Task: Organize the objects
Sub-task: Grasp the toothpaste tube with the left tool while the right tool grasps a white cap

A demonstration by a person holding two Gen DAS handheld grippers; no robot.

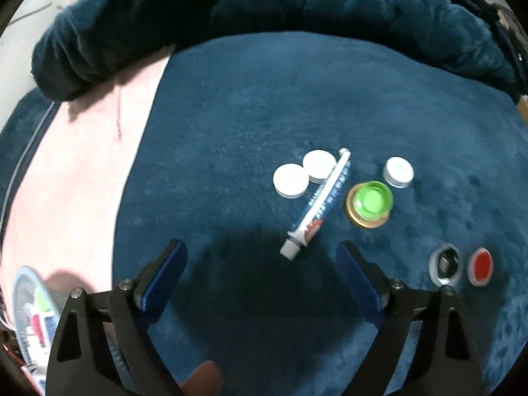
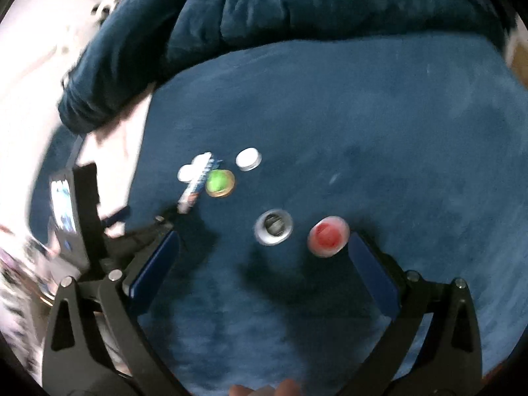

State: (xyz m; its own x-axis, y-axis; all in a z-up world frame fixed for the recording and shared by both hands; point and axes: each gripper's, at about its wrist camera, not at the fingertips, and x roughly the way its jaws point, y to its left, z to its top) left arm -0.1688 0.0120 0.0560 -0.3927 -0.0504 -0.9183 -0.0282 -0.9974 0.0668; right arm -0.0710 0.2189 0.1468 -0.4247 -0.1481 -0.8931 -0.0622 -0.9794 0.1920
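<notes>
Fingertip (image 1: 201,376) at the very near edge of the left wrist view, under the left gripper (image 1: 260,246). Black frame, blue pads, jaws wide apart with nothing between them, hanging over bare plush blue blanket (image 1: 231,115) and its own shadow.

Just beyond the jaw tips, slightly right of centre: tube (image 1: 318,203), lying flat. Long axis diagonal, white screw cap at the near-left end, flat crimped tail at the far-right end. White body with a blue band and a red patch near the cap; printing along it too blurred to read.

Right of the tube, close beside it: green lid (image 1: 369,203), round and glossy, sitting on a gold-coloured ring. Left of the tube's far half: two white caps (image 1: 291,180), flat round discs, touching each other, the farther one against the tube. Far right of the green lid: silver-topped cap (image 1: 398,171), short cylinder with a metallic side.

Near right, well apart from the tube: silver ring (image 1: 445,264) with a dark hollow centre, and just right of it a red cap (image 1: 480,266) with a pale rim.

Right gripper (image 2: 264,237) likewise spread open and empty, red cap just beside its right jaw tip.

Left: pink cloth (image 1: 82,165), smooth. Farthest: bunched blanket folds.
</notes>
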